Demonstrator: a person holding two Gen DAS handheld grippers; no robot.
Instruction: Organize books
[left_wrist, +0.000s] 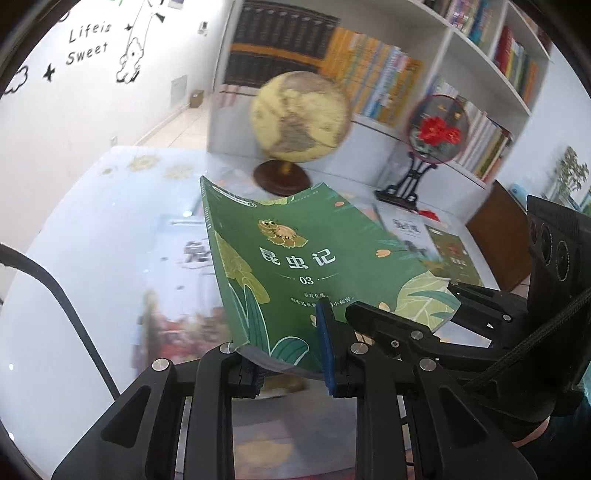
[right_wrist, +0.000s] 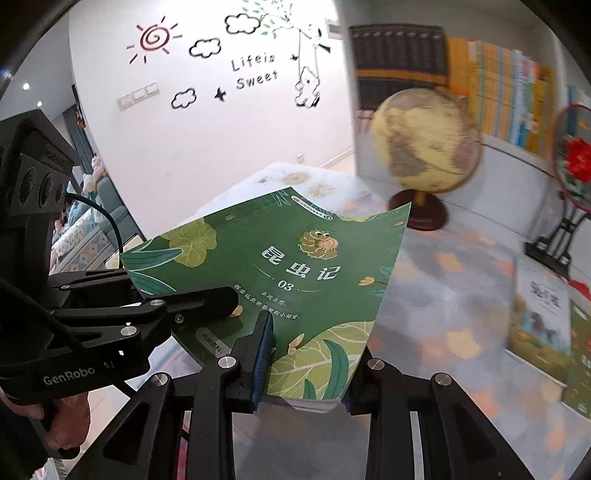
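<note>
A green paperback (left_wrist: 291, 258) with an insect drawing and "03" on its cover hangs tilted above the table, its far edge curling up. In the left wrist view my left gripper (left_wrist: 288, 363) is shut on the book's near edge, the blue pad (left_wrist: 325, 350) on the cover. My right gripper (left_wrist: 417, 306) clamps the near right corner. The right wrist view shows the same green paperback (right_wrist: 295, 266) with my right gripper (right_wrist: 306, 373) shut on its near edge. There my left gripper (right_wrist: 166, 291) grips the book's left side.
A yellow globe (left_wrist: 299, 110) on a brown base and a round fan with a red flower (left_wrist: 439, 129) on a black stand sit behind the book. A white bookshelf (left_wrist: 447, 48) holds many books. More books (right_wrist: 543, 314) lie on the floral table (right_wrist: 443, 295). A hand (right_wrist: 62, 417) holds the left gripper.
</note>
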